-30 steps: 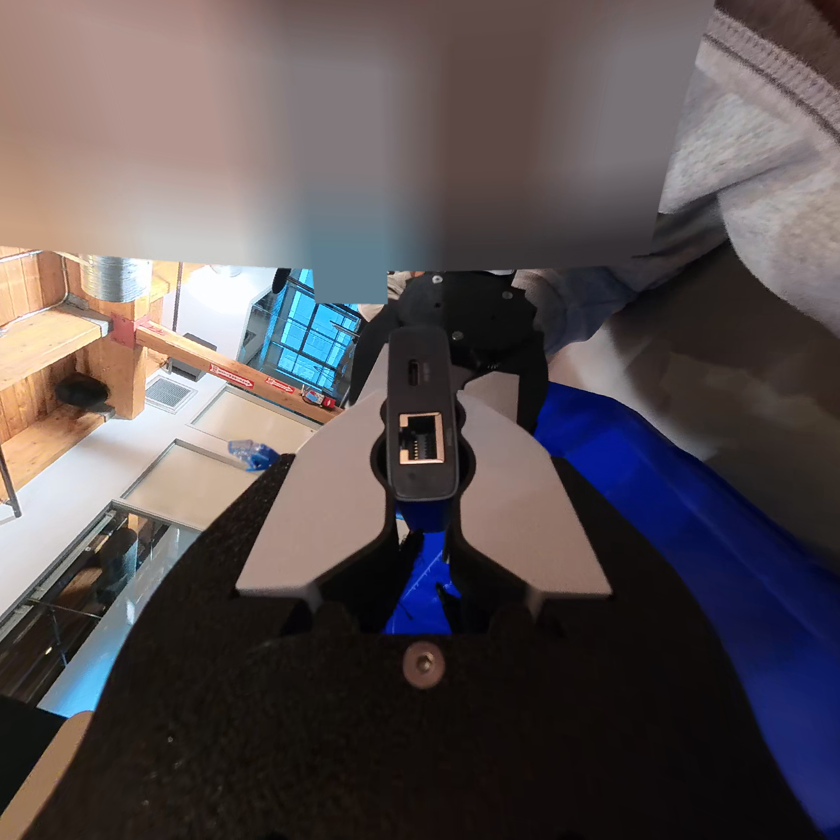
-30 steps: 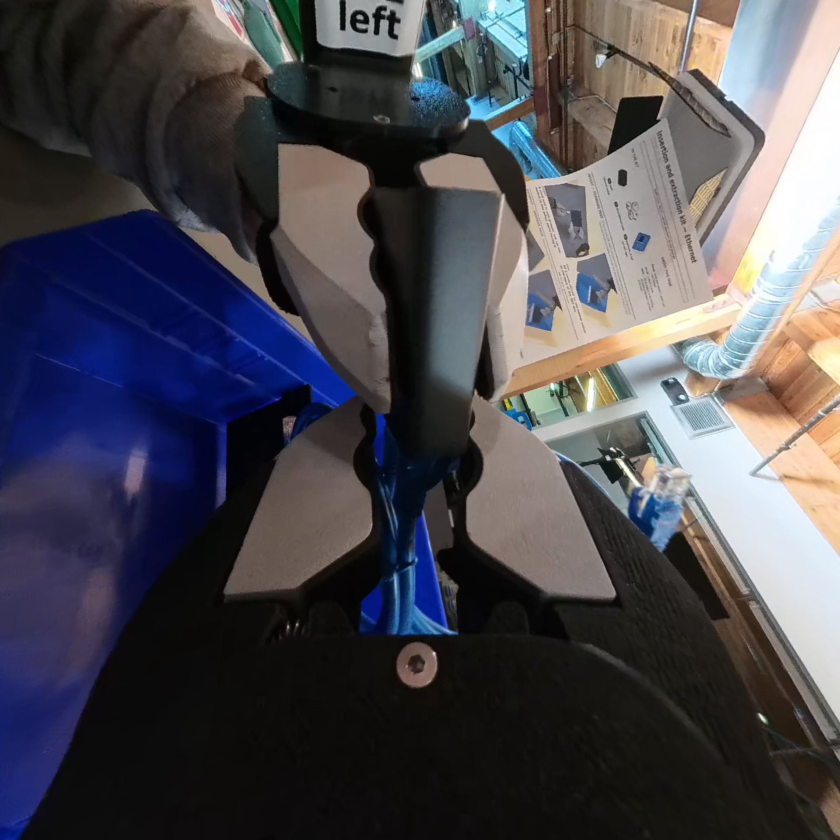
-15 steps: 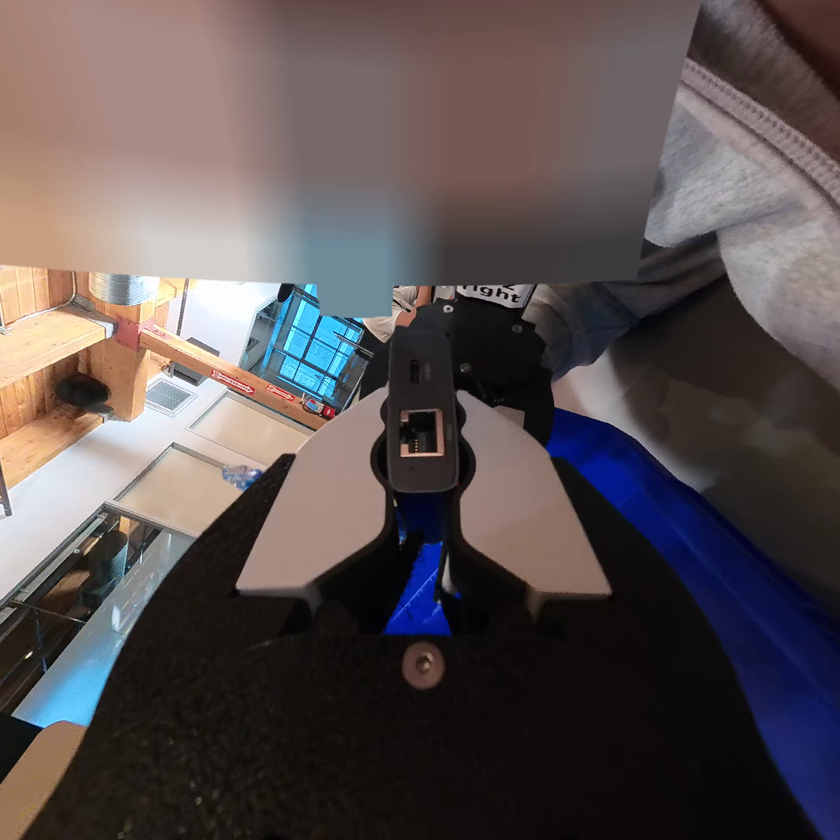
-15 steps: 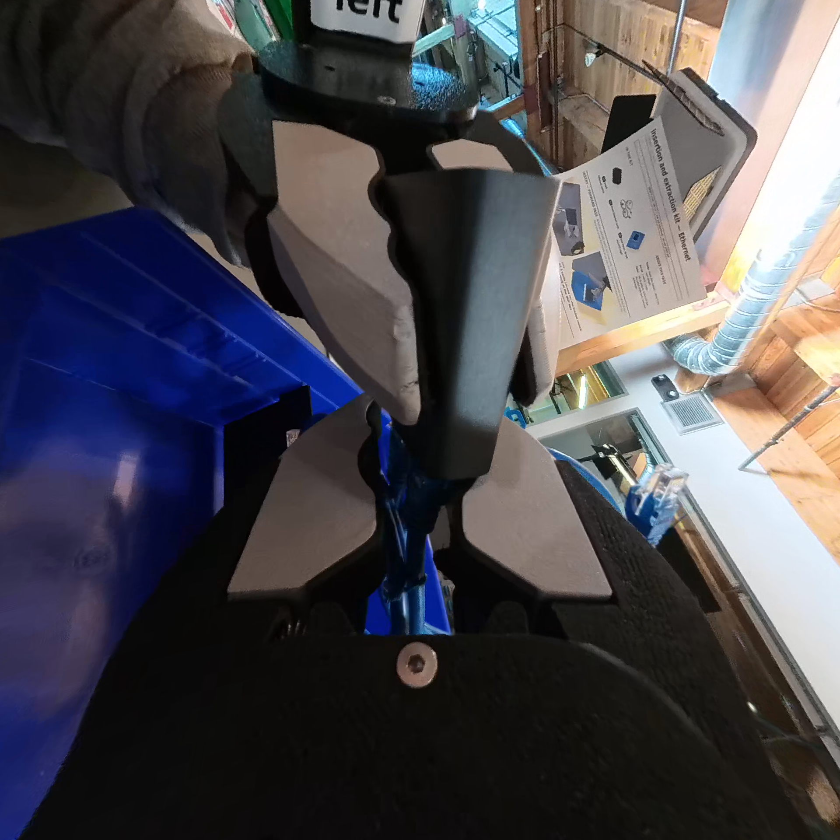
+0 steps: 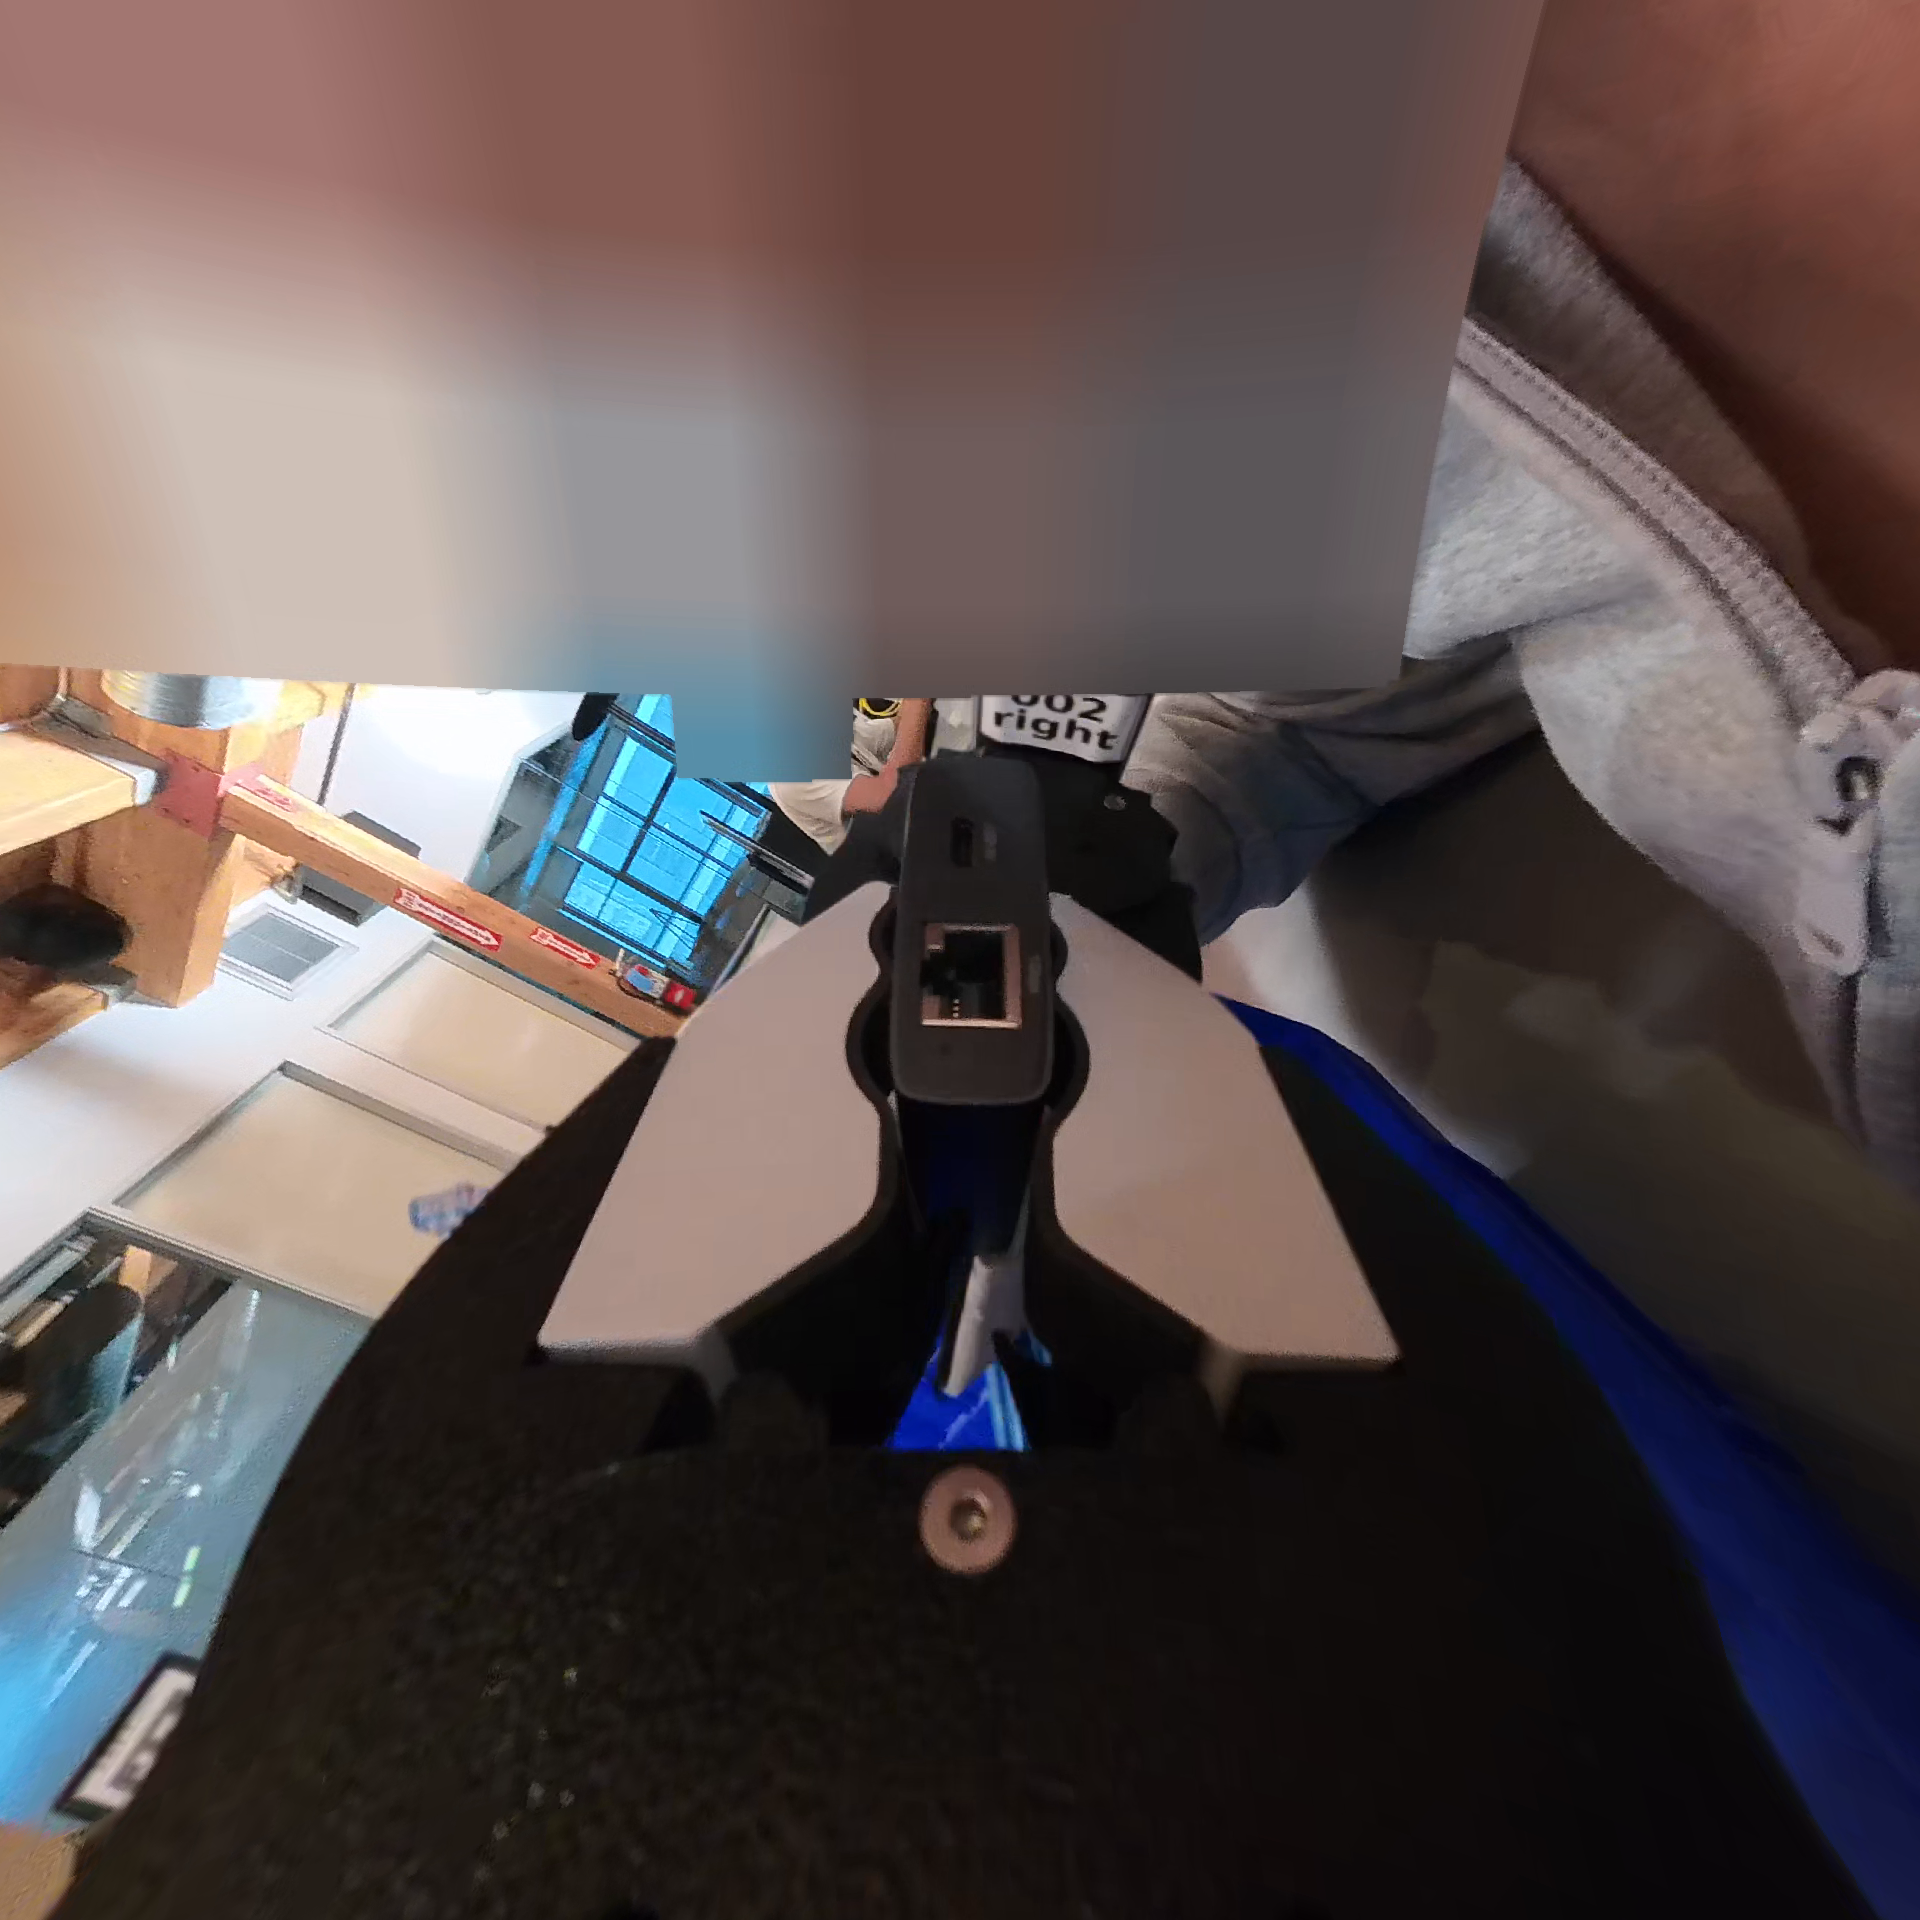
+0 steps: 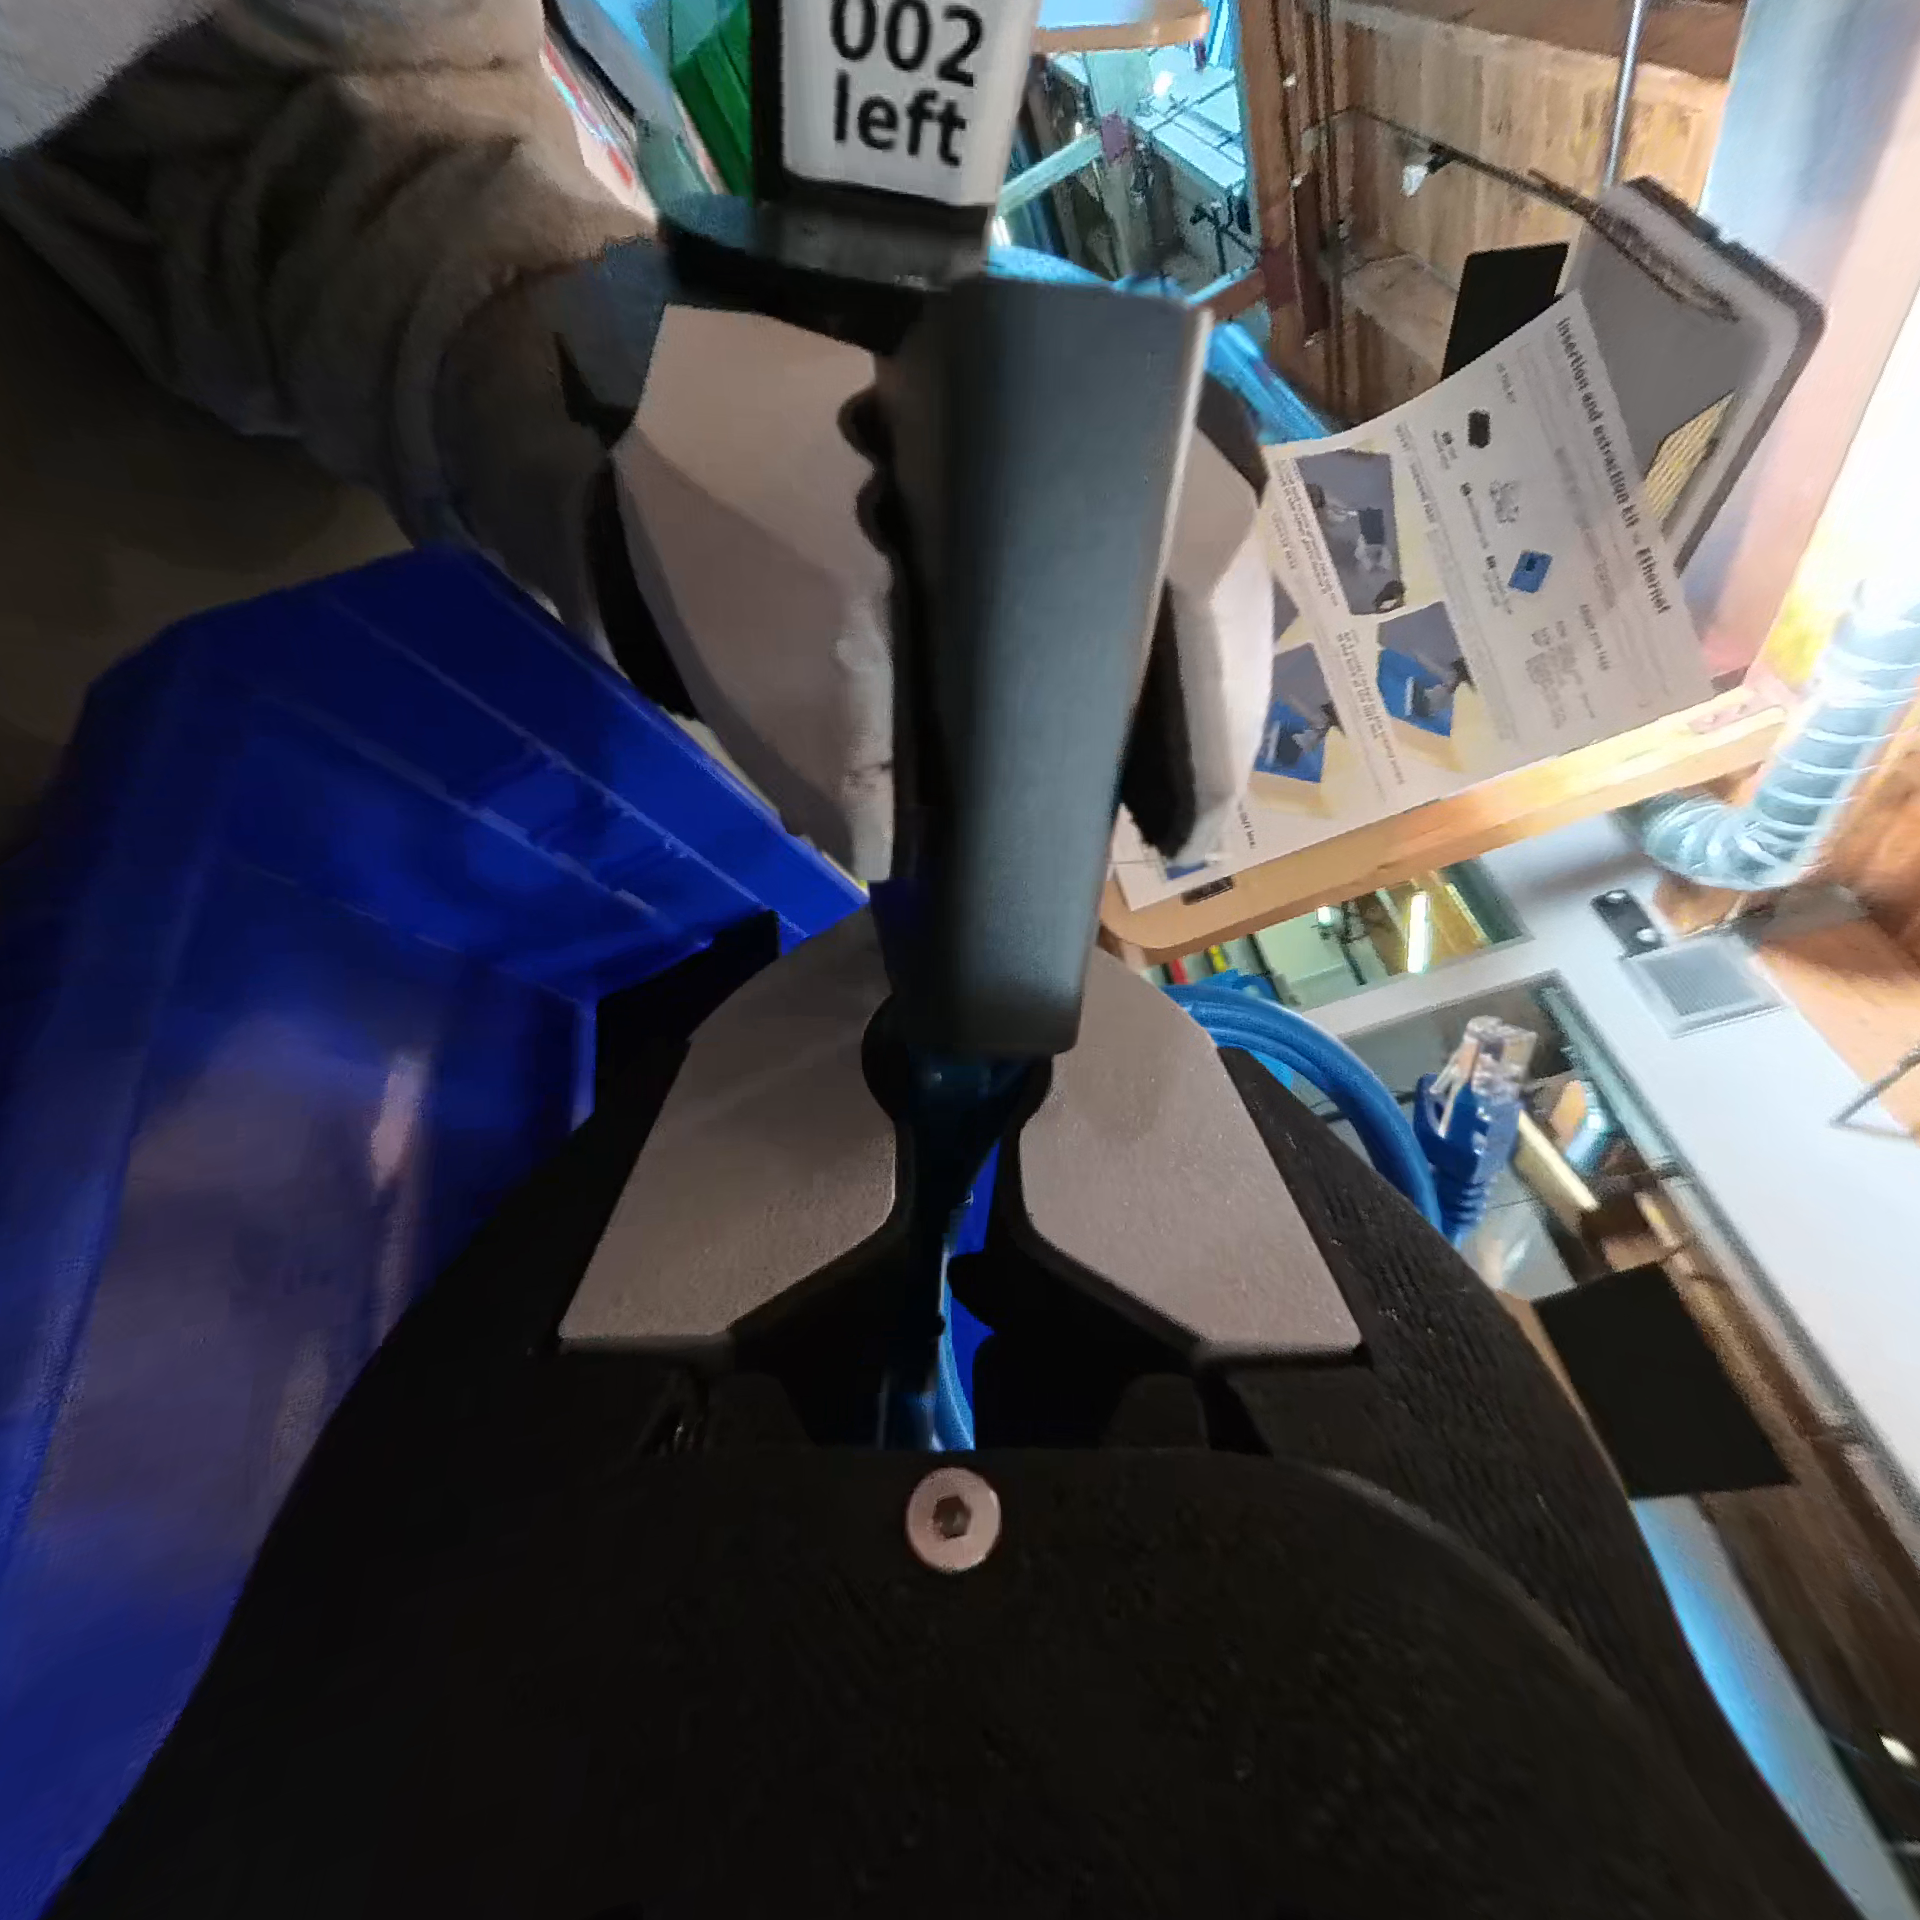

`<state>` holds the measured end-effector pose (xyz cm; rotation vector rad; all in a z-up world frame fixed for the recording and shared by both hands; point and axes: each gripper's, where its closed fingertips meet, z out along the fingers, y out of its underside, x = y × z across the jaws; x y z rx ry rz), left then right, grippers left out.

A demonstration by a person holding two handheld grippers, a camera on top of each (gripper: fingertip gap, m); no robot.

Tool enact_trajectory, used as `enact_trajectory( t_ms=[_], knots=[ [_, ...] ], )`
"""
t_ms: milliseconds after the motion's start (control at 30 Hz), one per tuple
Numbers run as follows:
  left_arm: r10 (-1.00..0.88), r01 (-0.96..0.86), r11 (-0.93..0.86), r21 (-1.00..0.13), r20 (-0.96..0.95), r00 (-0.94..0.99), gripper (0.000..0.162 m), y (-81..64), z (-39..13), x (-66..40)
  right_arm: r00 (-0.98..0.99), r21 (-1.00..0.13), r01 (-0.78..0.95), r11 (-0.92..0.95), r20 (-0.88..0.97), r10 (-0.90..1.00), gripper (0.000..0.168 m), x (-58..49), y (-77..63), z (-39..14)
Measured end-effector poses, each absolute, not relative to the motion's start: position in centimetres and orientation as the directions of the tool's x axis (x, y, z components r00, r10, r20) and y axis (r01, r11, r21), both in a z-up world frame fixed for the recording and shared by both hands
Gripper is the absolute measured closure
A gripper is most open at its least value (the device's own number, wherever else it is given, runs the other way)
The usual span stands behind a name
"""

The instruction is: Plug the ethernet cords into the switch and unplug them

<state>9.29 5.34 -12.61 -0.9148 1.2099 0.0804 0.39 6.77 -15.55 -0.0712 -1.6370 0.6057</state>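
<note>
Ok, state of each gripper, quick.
Left gripper: shut on the dark adapter, network port facing the camera.
Right gripper: shut on the blue cable; its free plug hangs off to the side.

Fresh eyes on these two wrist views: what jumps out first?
The dark grey adapter clamped in the left gripper, its network port facing the camera at frame centre. In the right wrist view, the right gripper pinches a blue cable just below that same adapter, with the cable's clear-tipped plug dangling to the right. A blue bin fills the left side.
</note>
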Motion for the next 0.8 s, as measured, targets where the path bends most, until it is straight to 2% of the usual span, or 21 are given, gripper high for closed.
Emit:
enact_trajectory(
  t_ms=[133,233,467,567,700,800],
  knots=[
    [-0.479,-0.478,0.611,-0.631,-0.776,0.411,0.141,5.2,-12.8,9.5,-0.109,-0.302,-0.299,0.905,0.953,0.282,0.156,0.7,6.9,-15.6],
    [-0.497,-0.495,0.602,-0.626,-0.779,0.382,0.141,4.9,-13.5,9.7,-0.070,-0.195,-0.313,0.929,0.981,0.182,0.156,1.0,6.8,-16.0],
    [-0.503,-0.533,0.597,-0.600,-0.797,0.334,0.140,4.6,-15.0,10.0,-0.044,-0.044,-0.345,0.938,0.999,0.030,0.156,1.5,6.8,-17.1],
    [-0.490,-0.549,0.593,-0.589,-0.805,0.335,0.140,4.9,-15.3,9.8,-0.051,-0.037,-0.347,0.937,0.999,0.020,0.156,1.5,7.1,-17.3],
    [-0.458,-0.582,0.580,-0.570,-0.819,0.346,0.141,5.2,-15.3,9.2,-0.087,-0.105,-0.345,0.933,0.993,0.080,0.157,1.2,7.4,-17.4],
    [-0.424,-0.601,0.570,-0.560,-0.827,0.369,0.141,5.4,-14.8,8.8,-0.171,-0.247,-0.350,0.904,0.965,0.197,0.157,1.2,7.4,-17.3]
  ],
)
